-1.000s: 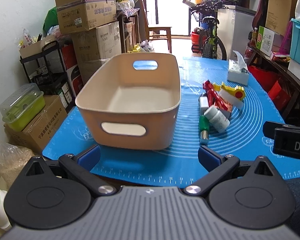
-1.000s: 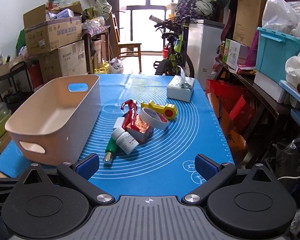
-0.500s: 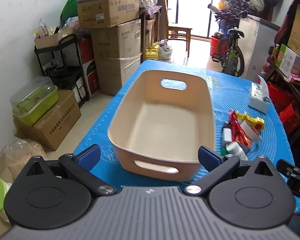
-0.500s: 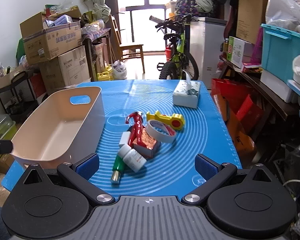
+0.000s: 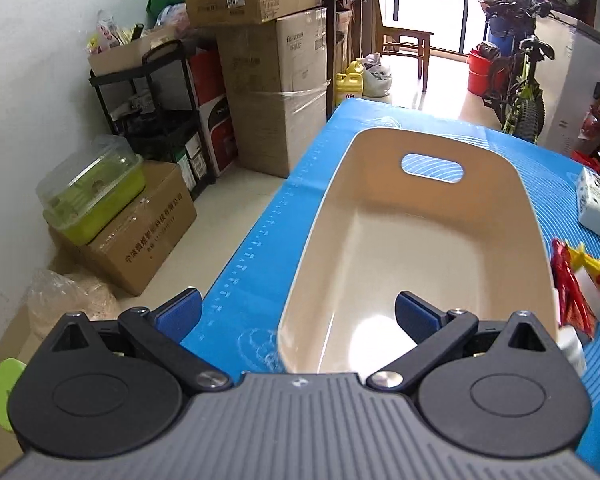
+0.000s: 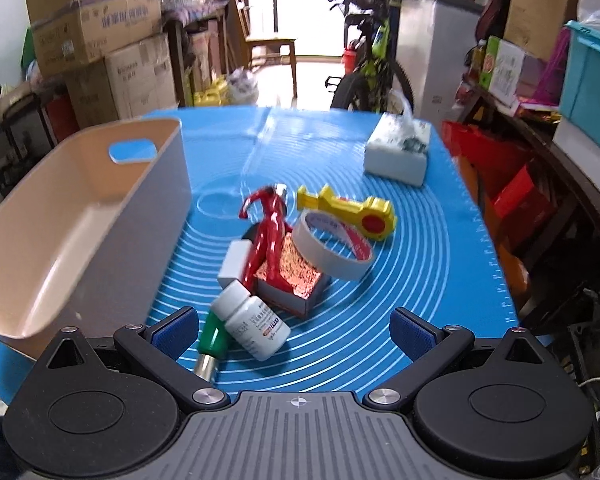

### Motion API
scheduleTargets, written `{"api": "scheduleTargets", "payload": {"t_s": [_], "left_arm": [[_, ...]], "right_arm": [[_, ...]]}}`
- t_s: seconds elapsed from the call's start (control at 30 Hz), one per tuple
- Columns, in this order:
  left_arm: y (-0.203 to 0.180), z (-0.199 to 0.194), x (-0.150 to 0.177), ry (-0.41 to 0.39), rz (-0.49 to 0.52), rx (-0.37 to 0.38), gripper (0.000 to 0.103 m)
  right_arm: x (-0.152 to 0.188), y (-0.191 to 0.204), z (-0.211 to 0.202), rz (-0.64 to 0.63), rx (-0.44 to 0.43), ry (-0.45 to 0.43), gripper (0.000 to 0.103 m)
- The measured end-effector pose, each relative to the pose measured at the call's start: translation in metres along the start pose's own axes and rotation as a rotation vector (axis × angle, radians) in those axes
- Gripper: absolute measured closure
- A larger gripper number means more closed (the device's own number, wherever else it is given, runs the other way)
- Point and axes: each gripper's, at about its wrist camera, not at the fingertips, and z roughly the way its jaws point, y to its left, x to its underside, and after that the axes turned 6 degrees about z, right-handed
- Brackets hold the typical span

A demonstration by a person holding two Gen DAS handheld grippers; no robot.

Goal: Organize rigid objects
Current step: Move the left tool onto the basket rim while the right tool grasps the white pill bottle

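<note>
— Well, what sits nearest the right gripper (image 6: 294,330)?
— Its jaws are spread wide, grasping nothing. Just ahead of them lie a green tube (image 6: 213,334) and a white pill bottle (image 6: 252,326) whose label carries small print too blurred to read.
— And behind those?
— A small open box (image 6: 296,280) with a red figurine (image 6: 269,232) leaning across it, a tape roll (image 6: 332,246) touching the box, then a yellow toy (image 6: 350,210), all on the blue mat (image 6: 420,264) covering the tabletop. Farther off is a tissue pack (image 6: 398,152).
— The left gripper (image 5: 298,314)?
— Released too, jaws wide apart above the near end of the beige basket (image 5: 528,216), which holds nothing. Beyond, cardboard boxes (image 5: 276,92) bear print I can't make out.
</note>
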Motion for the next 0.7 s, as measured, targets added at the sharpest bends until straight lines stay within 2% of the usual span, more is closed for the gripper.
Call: {"api": "scheduleTargets", "payload": {"t_s": [0.07, 0.13, 0.2, 0.3, 0.47, 0.53, 0.7], "left_arm": [[0.0, 0.015, -0.004, 0.025, -0.012, 0.005, 0.003], [0.0, 0.027, -0.007, 0.049, -0.011, 0.005, 0.022], [0.001, 0.039, -0.008, 0.079, -0.019, 0.008, 0.023], [0.005, 0.05, -0.005, 0.094, -0.035, 0.025, 0.03], [0.01, 0.065, 0.001, 0.146, -0.05, 0.052, 0.058], [0.011, 0.068, 0.002, 0.172, -0.056, 0.076, 0.075], [0.015, 0.071, -0.002, 0.185, -0.068, 0.101, 0.082]], "right_arm": [[0.001, -0.004, 0.012, -0.004, -0.008, 0.016, 0.002], [0.004, -0.007, 0.024, 0.002, -0.03, 0.041, 0.002], [0.005, -0.009, 0.033, 0.016, -0.062, 0.064, 0.002], [0.005, -0.006, 0.045, -0.007, -0.066, 0.081, 0.003], [0.006, 0.001, 0.062, -0.055, -0.069, 0.122, 0.011], [0.007, 0.003, 0.066, -0.062, -0.072, 0.128, 0.012], [0.007, 0.007, 0.075, -0.089, -0.083, 0.133, 0.016]]}}
